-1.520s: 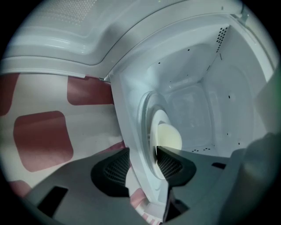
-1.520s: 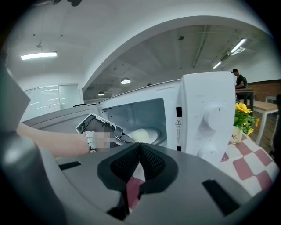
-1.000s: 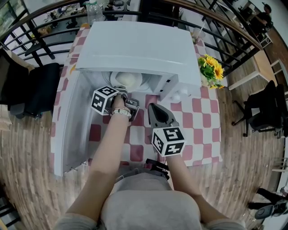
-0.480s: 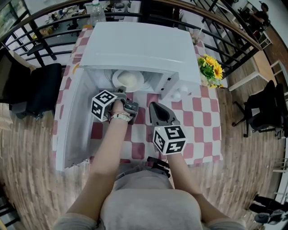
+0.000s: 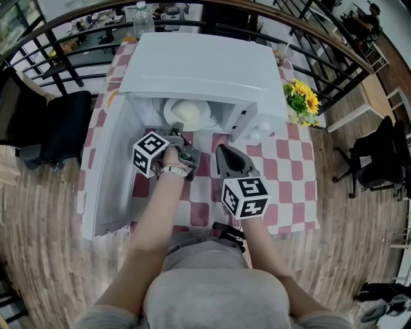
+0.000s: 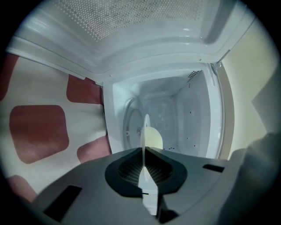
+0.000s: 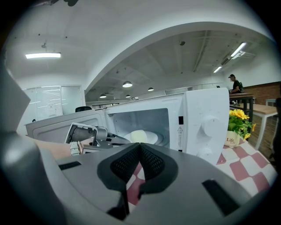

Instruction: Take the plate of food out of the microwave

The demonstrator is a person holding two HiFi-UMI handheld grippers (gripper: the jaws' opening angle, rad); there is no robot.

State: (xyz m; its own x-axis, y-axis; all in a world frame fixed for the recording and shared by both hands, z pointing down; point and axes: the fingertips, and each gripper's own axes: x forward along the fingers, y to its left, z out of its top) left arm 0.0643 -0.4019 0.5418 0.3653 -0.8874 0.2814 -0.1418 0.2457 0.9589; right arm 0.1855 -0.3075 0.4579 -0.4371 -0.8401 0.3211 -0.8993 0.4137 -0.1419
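The white microwave (image 5: 199,67) stands on the checked table with its door (image 5: 106,173) swung open to the left. Inside, a white plate (image 5: 186,114) carries a pale mound of food (image 5: 183,113). My left gripper (image 5: 177,133) reaches into the opening and is shut on the plate's near rim. In the left gripper view the plate (image 6: 144,132) shows edge-on, running between the jaws of that gripper (image 6: 144,151), with the food (image 6: 154,138) beyond. My right gripper (image 5: 226,154) hovers over the table before the microwave, shut and empty. The right gripper (image 7: 139,147) view shows the plate (image 7: 142,137).
A pot of yellow flowers (image 5: 300,99) stands right of the microwave, near its control knobs (image 7: 210,127). A water bottle (image 5: 142,13) is behind it. The red-and-white tablecloth (image 5: 282,167) reaches the table's front edge. A black chair (image 5: 51,128) sits at the left, railings behind.
The left gripper's jaws have closed on the plate's rim and the hand has drawn back slightly toward me. The right gripper has barely moved.
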